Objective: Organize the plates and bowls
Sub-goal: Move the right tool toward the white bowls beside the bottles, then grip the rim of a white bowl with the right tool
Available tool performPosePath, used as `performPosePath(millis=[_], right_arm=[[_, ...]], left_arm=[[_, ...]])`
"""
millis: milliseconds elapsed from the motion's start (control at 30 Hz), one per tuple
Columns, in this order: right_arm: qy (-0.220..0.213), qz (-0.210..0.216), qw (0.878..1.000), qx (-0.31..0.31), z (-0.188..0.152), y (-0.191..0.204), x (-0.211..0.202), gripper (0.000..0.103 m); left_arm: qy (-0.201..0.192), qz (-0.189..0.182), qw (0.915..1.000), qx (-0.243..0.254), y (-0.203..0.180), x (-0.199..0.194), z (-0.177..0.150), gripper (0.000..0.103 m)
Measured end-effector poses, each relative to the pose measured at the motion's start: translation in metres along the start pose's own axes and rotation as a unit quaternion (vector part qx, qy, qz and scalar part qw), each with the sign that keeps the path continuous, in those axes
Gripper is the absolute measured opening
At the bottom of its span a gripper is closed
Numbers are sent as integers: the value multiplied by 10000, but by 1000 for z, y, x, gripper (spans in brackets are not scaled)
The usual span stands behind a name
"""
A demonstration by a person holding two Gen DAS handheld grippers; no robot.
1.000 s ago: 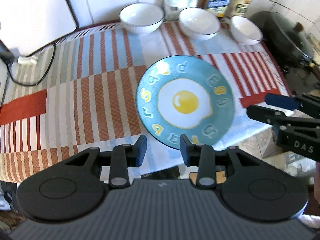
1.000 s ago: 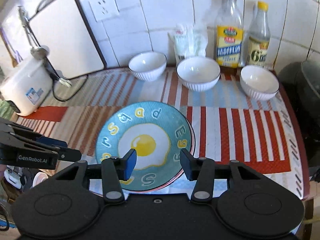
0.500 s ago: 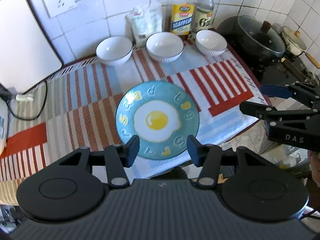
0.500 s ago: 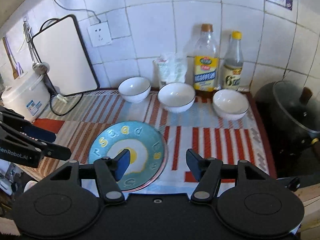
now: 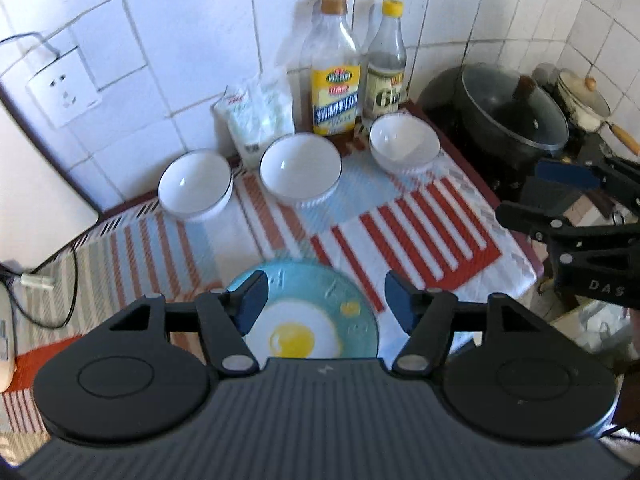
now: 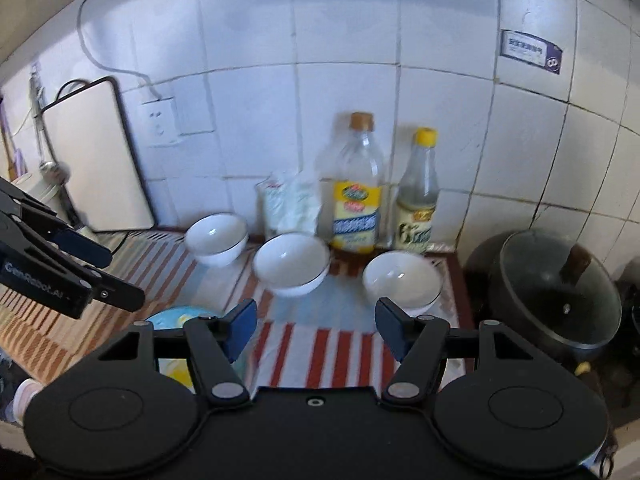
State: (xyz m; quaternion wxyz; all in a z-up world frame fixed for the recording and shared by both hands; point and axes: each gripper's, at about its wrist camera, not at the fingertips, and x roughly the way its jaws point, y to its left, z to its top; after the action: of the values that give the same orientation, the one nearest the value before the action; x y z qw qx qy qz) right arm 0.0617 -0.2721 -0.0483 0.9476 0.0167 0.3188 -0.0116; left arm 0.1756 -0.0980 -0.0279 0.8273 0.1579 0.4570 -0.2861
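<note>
1. In the left wrist view, the left gripper [image 5: 322, 300] hung above the near edge of the counter, which was covered with a striped red, blue and white cloth [image 5: 400, 232]. Its jaws were opening and nothing was between them; the pads touched nothing.
2. Under this gripper, the round blue plate with a fried egg picture [image 5: 320, 320] lay flat on the cloth at the near edge.
3. Three white ceramic bowls stood in a row along the far edge, near the white tiled wall: the left bowl [image 5: 195, 186], the middle bowl [image 5: 301, 168] and the right bowl [image 5: 404, 142]. They were apart from each other.
4. The right gripper [image 5: 552, 196] showed at the right side, beyond the right edge of the counter, spread and empty.
5. In the right wrist view, the right gripper [image 6: 316, 324] was spread wide with only air between the pads. The right bowl [image 6: 402, 282] stood just behind its right finger.
6. The blue plate [image 6: 180, 320] was at the near left, partly hidden by the gripper. The left gripper [image 6: 116, 272] showed at the left edge of the picture.
</note>
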Motion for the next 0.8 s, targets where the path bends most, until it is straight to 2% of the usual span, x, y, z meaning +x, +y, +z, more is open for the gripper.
performPosePath(millis=[267,433,667,800], right_arm=[[-183,-265,9993,165,0,-55,53,70],[-125,-287,9984,481,-3,-86,92,70],[110,-312,9939,1048,-18,-124,152,70],[336,-304,9913,1236,-29,-132,178,70]], left_arm=[[-425,-197,9976,-504,-14,46,37,65],[-745,-245,9954,-543,-30,80,50,65],[-735,-54,9962,-469,-54,153,66,65],[-684,-77,9963,-516,-62,188,73,64]])
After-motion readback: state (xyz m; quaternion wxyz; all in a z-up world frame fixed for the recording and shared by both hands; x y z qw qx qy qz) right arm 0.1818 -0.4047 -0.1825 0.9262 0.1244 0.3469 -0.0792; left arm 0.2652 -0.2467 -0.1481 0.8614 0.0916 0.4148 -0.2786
